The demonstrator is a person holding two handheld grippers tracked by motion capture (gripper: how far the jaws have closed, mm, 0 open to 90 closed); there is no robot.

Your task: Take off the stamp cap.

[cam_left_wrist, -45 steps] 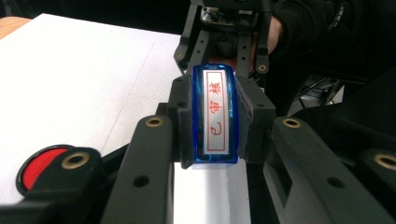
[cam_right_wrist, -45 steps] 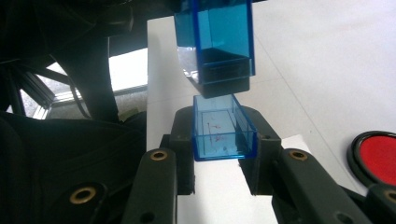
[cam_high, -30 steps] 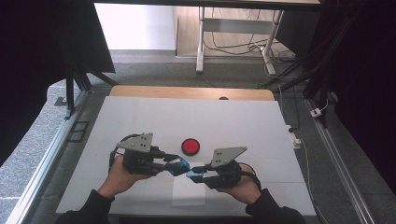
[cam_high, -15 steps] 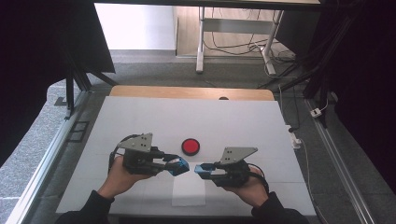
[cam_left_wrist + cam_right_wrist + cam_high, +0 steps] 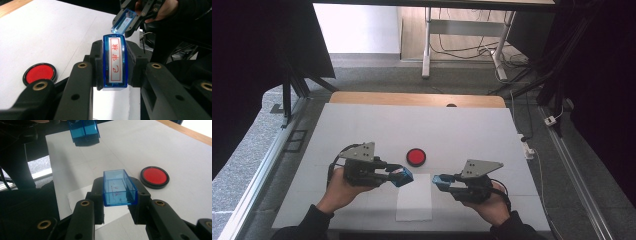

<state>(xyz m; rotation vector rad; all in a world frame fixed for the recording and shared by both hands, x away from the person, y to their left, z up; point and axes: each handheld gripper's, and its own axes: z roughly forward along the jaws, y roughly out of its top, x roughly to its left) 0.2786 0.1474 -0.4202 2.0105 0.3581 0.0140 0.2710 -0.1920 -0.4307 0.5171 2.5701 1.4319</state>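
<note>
1. Holding: my left gripper (image 5: 404, 176) clamps the blue plastic stamp body (image 5: 115, 61), red characters facing out.
2. Moved: my right gripper (image 5: 438, 181), clamped on the clear blue cap (image 5: 119, 187), has drawn apart from it, so the stamp is uncapped.
3. Waiting: round red ink pad (image 5: 416, 156), white paper sheet (image 5: 414, 200).

White-covered worktop (image 5: 362, 130) with wooden far edge, grey carpet floor (image 5: 377, 80), black curtains (image 5: 257, 45) at both sides, white-legged desk (image 5: 427, 45) behind, tangled cables (image 5: 462, 50) beneath

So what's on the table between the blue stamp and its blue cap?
In the high view, a white paper sheet lies below the gap between stamp and cap.
</note>
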